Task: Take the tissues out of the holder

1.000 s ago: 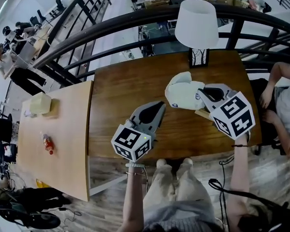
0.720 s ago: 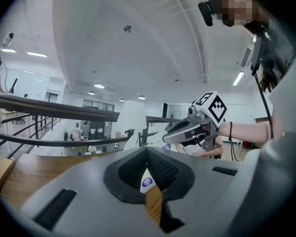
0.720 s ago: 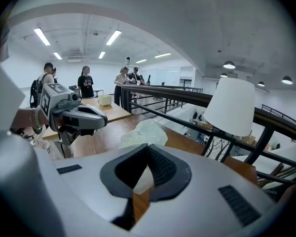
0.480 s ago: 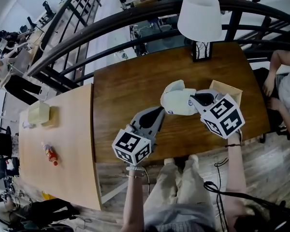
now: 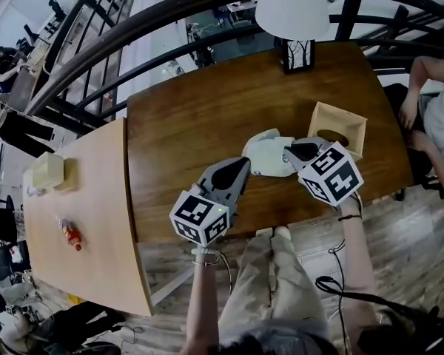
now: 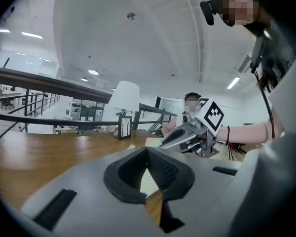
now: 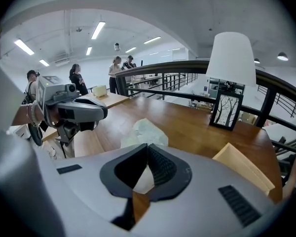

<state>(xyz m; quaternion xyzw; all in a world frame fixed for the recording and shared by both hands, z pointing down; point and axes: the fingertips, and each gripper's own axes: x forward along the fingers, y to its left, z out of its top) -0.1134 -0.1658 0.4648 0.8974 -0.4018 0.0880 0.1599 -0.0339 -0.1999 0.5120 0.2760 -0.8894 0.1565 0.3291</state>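
A pale tissue pack (image 5: 268, 154) lies low over the dark wooden table (image 5: 185, 124), just left of the open wooden holder (image 5: 339, 128). My right gripper (image 5: 287, 154) is shut on the pack's right edge. In the right gripper view the pack (image 7: 143, 131) shows crumpled beyond the closed jaws, and the holder (image 7: 246, 174) sits at lower right. My left gripper (image 5: 243, 164) hovers near the table's front edge, left of the pack, its jaws shut with nothing held. From the left gripper view I see the right gripper (image 6: 164, 143) ahead.
A white lamp (image 5: 292, 6) on a dark base (image 5: 297, 54) stands at the table's far edge. A person (image 5: 436, 117) sits at the right end. A lighter table (image 5: 81, 220) to the left carries a tissue box (image 5: 48, 172) and a red bottle (image 5: 70, 235). A black railing runs behind.
Both grippers have come down toward the table. The right one has lowered the tissue pack left of the holder, and the holder's open top now shows.
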